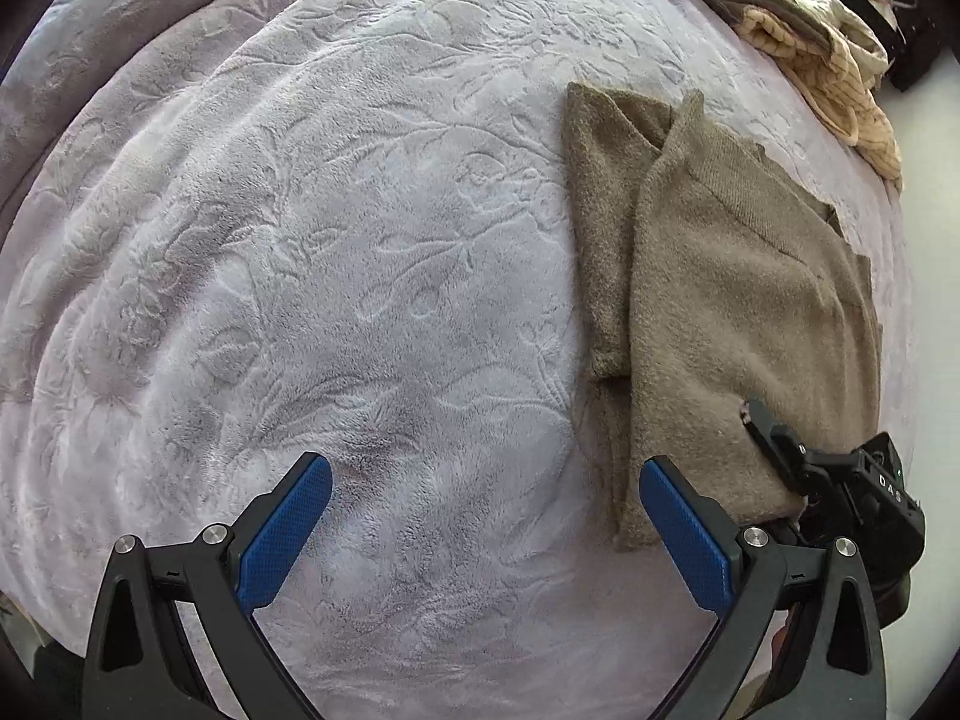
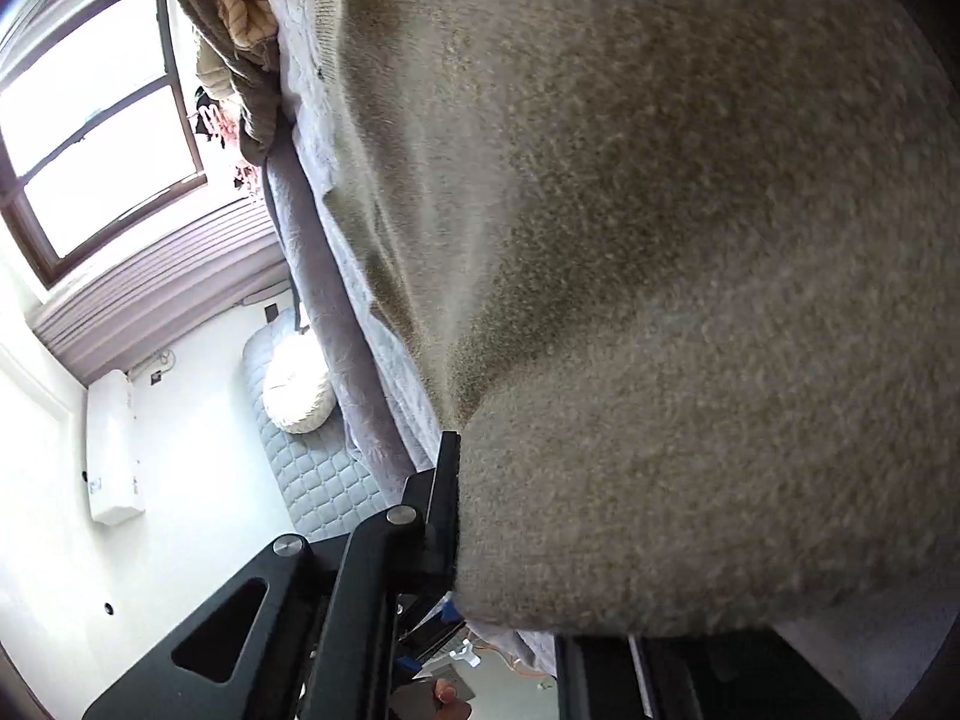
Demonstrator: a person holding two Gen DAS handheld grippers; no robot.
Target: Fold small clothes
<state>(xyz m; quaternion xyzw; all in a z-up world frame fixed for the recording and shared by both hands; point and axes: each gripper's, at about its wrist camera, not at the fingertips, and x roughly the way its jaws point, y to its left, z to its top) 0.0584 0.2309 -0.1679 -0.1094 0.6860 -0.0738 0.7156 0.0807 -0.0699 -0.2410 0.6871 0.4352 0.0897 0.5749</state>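
On the lilac blanket, my right gripper is clamped on the sweater; my left gripper gapes empty.

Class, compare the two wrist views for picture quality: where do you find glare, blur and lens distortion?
Left wrist view: sharp and evenly lit, though the fisheye bulges the bedspread and darkens the corners. Right wrist view: the window is blown out white, and the brown garment close to the lens looks soft and blurred.
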